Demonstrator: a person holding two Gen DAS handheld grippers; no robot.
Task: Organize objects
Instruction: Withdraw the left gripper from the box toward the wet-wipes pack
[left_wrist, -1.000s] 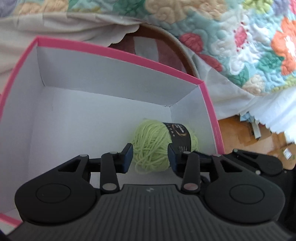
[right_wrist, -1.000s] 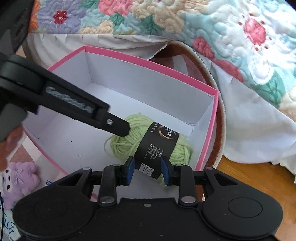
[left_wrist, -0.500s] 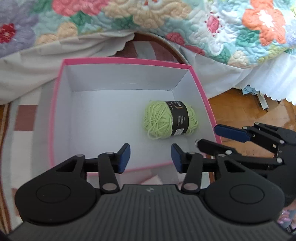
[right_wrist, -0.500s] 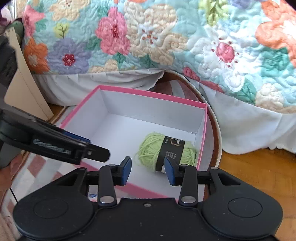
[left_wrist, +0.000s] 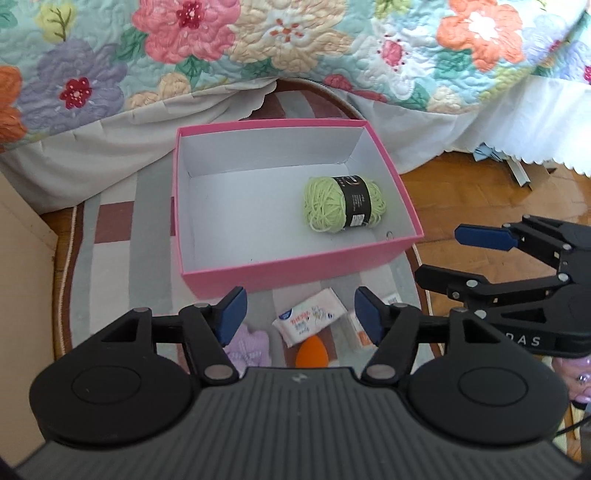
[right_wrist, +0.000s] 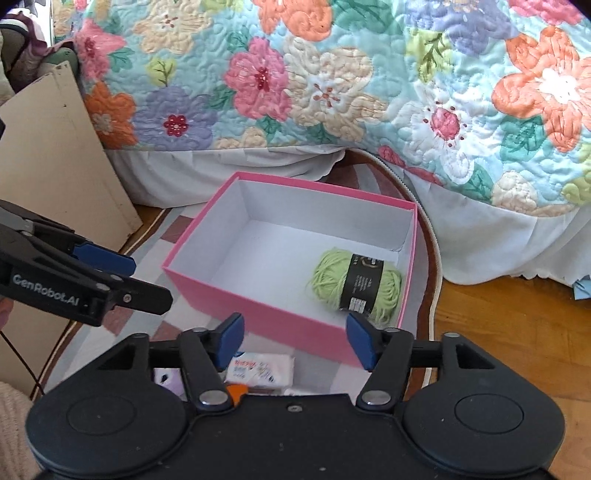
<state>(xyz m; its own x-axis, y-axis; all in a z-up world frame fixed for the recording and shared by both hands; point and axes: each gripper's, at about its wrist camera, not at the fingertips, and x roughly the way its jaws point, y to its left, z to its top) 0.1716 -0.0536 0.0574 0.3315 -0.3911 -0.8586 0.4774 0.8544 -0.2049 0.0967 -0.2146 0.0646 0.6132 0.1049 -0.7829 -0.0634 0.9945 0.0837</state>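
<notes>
A pink box with a white inside is seen on a striped rug, at the foot of a bed covered by a flowered quilt. One ball of pale green yarn with a black band is lying in the box, toward its right wall, with its long axis running left to right.

The remaining loose things are found outside the box, on the rug just near of its front wall. A white tissue pack is seen directly between and below the jaws of the left gripper, its long axis slanted from near left to far right. An orange object and a lilac soft toy lie beside it — both partly hidden by the gripper body.

The jaws of the left gripper have just been opening and are held wide, with nothing clasped. The right gripper is likewise spread wide and empty, its jaws also just opened. From its own camera the tissue pack is seen low and to the left of centre — so the left gripper is judged the better placed for it.
</notes>
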